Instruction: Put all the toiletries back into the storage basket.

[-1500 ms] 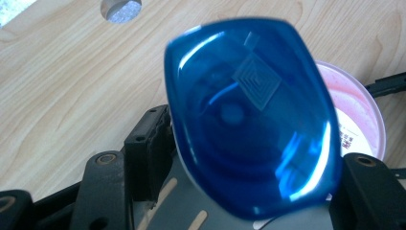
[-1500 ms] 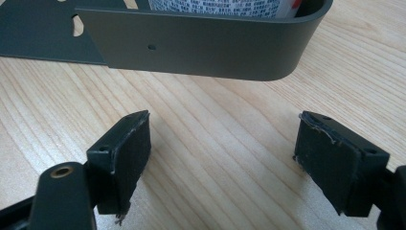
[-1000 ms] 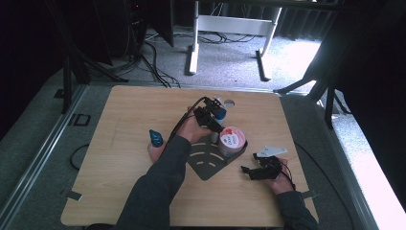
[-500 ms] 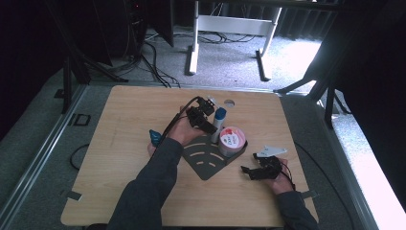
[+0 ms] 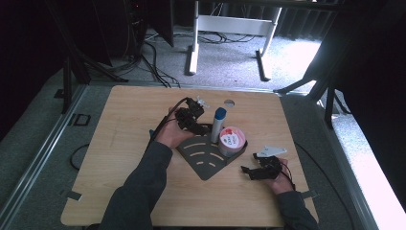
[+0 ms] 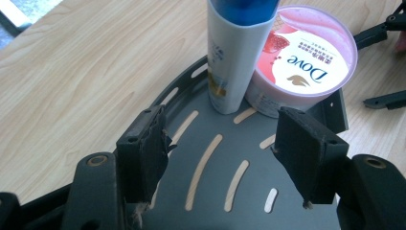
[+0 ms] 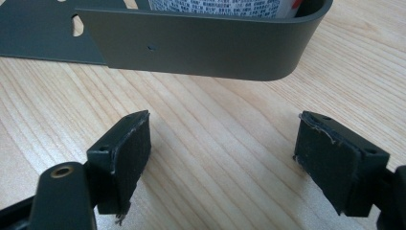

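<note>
The white tube (image 5: 218, 125) with the blue cap stands upright on the dark corner rack (image 5: 206, 160), leaning against the pink Dove tub (image 5: 232, 141), which steadies it. The left gripper (image 5: 191, 116) is beside it, fingers released and empty. The right gripper (image 5: 261, 171) rests on the desk (image 5: 124, 120), fingers also apart.

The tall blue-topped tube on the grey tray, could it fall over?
It might. The tube stands upright on a narrow base, leaning against the pink Dove tub. The open left gripper is close in front; a bump could tip it. A nudge to the tray from the right gripper could too.
</note>
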